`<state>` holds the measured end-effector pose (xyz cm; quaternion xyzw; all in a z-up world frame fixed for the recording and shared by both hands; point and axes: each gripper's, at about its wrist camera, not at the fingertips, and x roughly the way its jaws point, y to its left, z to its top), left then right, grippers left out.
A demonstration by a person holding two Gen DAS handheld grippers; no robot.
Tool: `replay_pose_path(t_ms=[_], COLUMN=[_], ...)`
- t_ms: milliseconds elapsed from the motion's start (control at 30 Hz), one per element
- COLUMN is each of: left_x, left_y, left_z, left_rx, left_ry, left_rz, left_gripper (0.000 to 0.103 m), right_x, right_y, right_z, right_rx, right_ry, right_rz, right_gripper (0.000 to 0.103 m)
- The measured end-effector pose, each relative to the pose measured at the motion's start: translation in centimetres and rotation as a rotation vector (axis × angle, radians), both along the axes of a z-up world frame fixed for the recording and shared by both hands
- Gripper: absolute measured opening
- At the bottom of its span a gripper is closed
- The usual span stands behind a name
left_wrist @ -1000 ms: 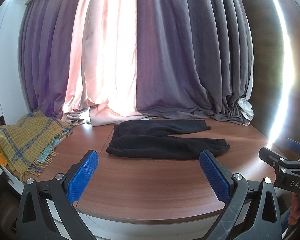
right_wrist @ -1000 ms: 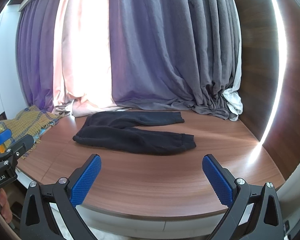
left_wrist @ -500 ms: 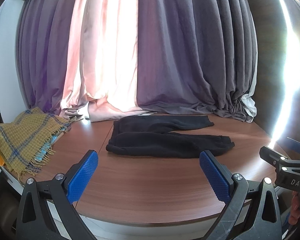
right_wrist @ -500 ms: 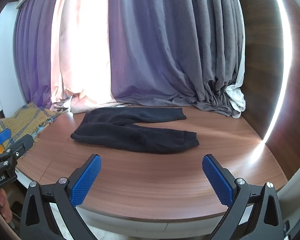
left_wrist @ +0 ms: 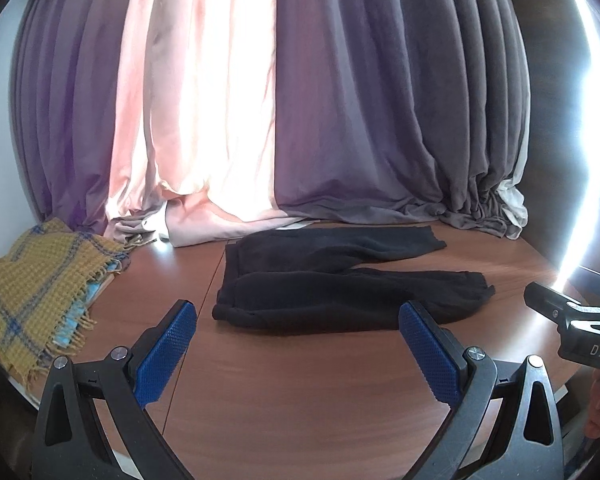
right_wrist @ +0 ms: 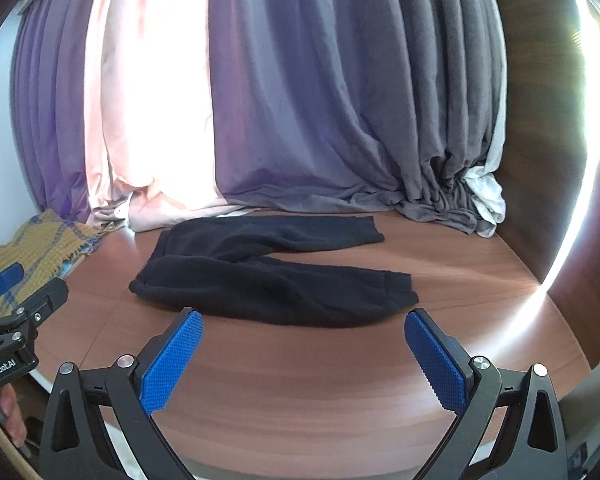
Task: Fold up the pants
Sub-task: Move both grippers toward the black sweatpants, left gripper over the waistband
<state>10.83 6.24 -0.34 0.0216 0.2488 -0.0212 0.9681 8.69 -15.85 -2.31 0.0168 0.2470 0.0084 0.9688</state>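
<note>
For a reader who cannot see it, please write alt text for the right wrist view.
Black pants lie flat and unfolded on a brown wooden table, waistband to the left, legs stretching right. The open right gripper hovers in front of them, holding nothing. Purple and pink curtains hang behind; a yellow plaid blanket lies at the left.

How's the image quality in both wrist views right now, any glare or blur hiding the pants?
Left wrist view: a blown-out light strip flares along the right edge, backlit pink curtain overexposed; black pants sharp but nearly textureless. Right wrist view: same glare streak on the table; pants clear; fisheye bends the edges.
</note>
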Motion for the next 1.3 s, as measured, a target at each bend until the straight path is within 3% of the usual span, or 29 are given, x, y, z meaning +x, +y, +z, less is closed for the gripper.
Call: replay_pose_path(t_ms=[467, 900, 1033, 1300], left_x=[8.2, 12.5, 13.6, 16.5], left_y=[4.4, 4.5, 3.8, 2.6], left_z=[-4.4, -8.9, -10.1, -12.9], left_rx=[-0.015, -0.062, -0.012, 0.123], left_ry=[0.113, 0.244, 0.253, 0.291], left_rz=[-0.005, 0.009, -0.012, -0.175], left_gripper=[0.102, 0.093, 0.09, 0.082], right_x=[8.0, 11.7, 13.0, 15.8], right_y=[3.4, 3.7, 4.4, 4.5], right_z=[-3.1, -6.4, -7.4, -9.1], right_rx=[-0.009, -0.005, -0.042, -0.038], right_ry=[0.088, 0.174, 0.198, 0.254], right_rz=[-0.074, -0.09, -0.068, -0.046], right_gripper=[0.102, 0.102, 0.102, 0.102])
